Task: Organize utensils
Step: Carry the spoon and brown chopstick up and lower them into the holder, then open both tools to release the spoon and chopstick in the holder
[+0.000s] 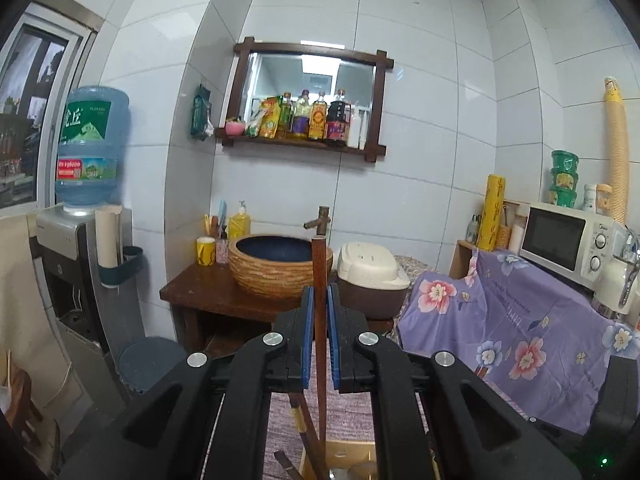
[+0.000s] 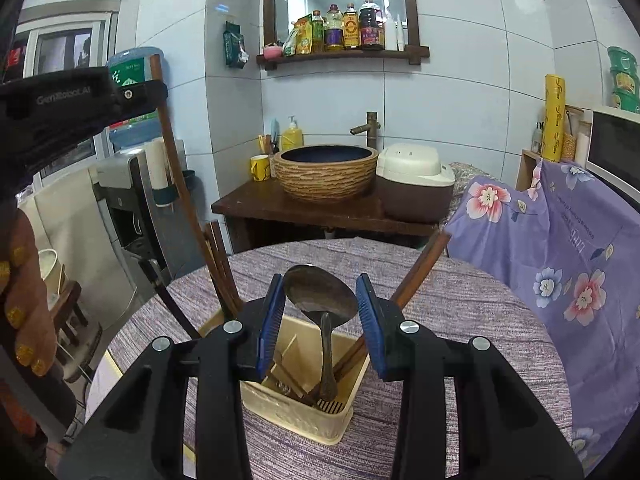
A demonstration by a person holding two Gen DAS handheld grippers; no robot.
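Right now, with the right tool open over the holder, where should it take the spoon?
Grip the spoon at its thin neck just under the bowl, coming straight down from above. It stands bowl-up in the holder, chopsticks leaning close by; the right tool already straddles it.

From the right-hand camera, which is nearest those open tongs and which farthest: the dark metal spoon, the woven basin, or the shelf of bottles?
1. Dark metal spoon, right between the right tongs, standing in the cream utensil box.
2. Woven basket-pattern basin, straight ahead on the dark wooden stand.
3. Wooden shelf of sauce bottles, high on the wall.
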